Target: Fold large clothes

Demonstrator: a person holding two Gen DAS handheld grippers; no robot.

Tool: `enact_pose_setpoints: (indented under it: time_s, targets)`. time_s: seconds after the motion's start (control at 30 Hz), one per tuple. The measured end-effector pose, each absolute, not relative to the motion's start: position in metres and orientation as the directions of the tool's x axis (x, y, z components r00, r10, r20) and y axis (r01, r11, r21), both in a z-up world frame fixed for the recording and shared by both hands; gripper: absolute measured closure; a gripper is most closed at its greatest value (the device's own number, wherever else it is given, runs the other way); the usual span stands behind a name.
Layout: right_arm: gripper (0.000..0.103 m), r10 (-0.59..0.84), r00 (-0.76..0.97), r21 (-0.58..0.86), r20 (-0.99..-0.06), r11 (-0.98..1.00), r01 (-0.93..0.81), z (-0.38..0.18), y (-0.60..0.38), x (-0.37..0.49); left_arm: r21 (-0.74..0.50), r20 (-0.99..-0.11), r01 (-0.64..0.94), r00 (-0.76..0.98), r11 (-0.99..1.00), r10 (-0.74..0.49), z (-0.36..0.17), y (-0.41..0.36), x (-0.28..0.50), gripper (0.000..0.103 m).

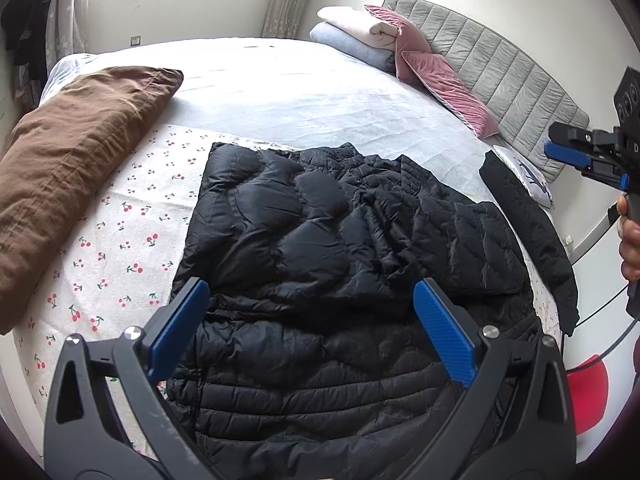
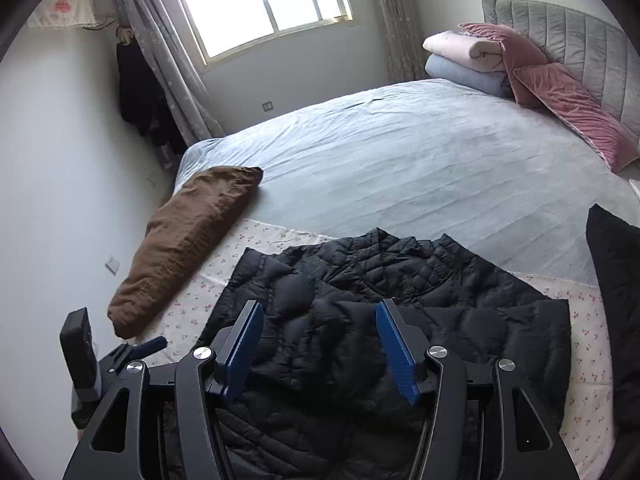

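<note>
With both our left gripper (image 1: pixel 310 328) and right gripper (image 2: pixel 320 346) spread and empty, the black puffer jacket (image 1: pixel 340 248) lies partly folded near the bed's (image 1: pixel 300 92) foot edge, wanting further folds.

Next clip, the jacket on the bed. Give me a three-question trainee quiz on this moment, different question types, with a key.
1. True or false: the left gripper is clamped on the black jacket.
2. What lies left of the jacket on the cherry-print sheet? A) brown pillow B) pink cushion C) folded blanket
3. Fill in: the right gripper has its jaws ____ with nothing between them.

Key: 1 false, its jaws stand open above the jacket. 2 A, the brown pillow. 3 open.
</note>
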State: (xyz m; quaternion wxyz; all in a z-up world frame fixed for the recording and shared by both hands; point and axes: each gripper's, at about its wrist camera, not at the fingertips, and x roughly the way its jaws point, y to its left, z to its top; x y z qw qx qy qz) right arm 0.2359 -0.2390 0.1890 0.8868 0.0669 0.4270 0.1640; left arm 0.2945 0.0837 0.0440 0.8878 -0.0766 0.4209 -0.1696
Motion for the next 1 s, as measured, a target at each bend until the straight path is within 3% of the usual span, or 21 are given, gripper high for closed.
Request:
enact_pose_setpoints:
  time_s: [0.2,0.33,0.37,0.43,0.5,0.6,0.67,0.87,1.0]
  targets:
    - [0.033,0.239,0.614,0.241,-0.752,0.967,-0.081,0.160,-0.326,0.235,-0.202,-0.753,0.280,0.569,0.938,-0.332,0.034,0.059,0.292,0.001]
    - [0.033,0.112,0.607,0.194,-0.786,0.978,0.072,0.109,-0.401,0.235,-0.125,-0.779,0.307,0.559,0.944,-0.285,0.033,0.046,0.296,0.002]
    - [0.033,0.078,0.609,0.179,-0.789,0.978,0.107,0.098,-0.416,0.235,-0.099,-0.783,0.321,0.559,0.942,-0.273,0.035,0.041,0.299,0.006]
    - [0.035,0.055,0.614,0.180,-0.787,0.973,0.143,0.078,-0.437,0.236,-0.071,-0.776,0.348,0.569,0.935,-0.271,0.044,0.030,0.304,0.012]
    - [0.043,0.068,0.625,0.205,-0.778,0.967,0.150,0.062,-0.448,0.238,-0.072,-0.748,0.371,0.594,0.926,-0.296,0.055,0.016,0.310,0.012]
    - [0.045,0.082,0.633,0.211,-0.770,0.969,0.131,0.046,-0.444,0.246,-0.114,-0.705,0.411,0.608,0.905,-0.365,0.066,-0.012,0.322,0.013]
    - [0.045,0.070,0.630,0.179,-0.773,0.977,0.112,0.039,-0.431,0.251,-0.144,-0.694,0.445,0.592,0.884,-0.411,0.063,-0.033,0.332,0.019]
    - [0.045,0.009,0.606,0.083,-0.795,0.992,0.093,0.017,-0.416,0.266,-0.089,-0.756,0.501,0.529,0.861,-0.386,0.015,-0.078,0.363,0.025]
    - [0.045,0.019,0.571,0.132,-0.821,0.979,0.158,-0.013,-0.445,0.270,-0.064,-0.815,0.464,0.487,0.884,-0.315,-0.039,-0.068,0.380,0.025]
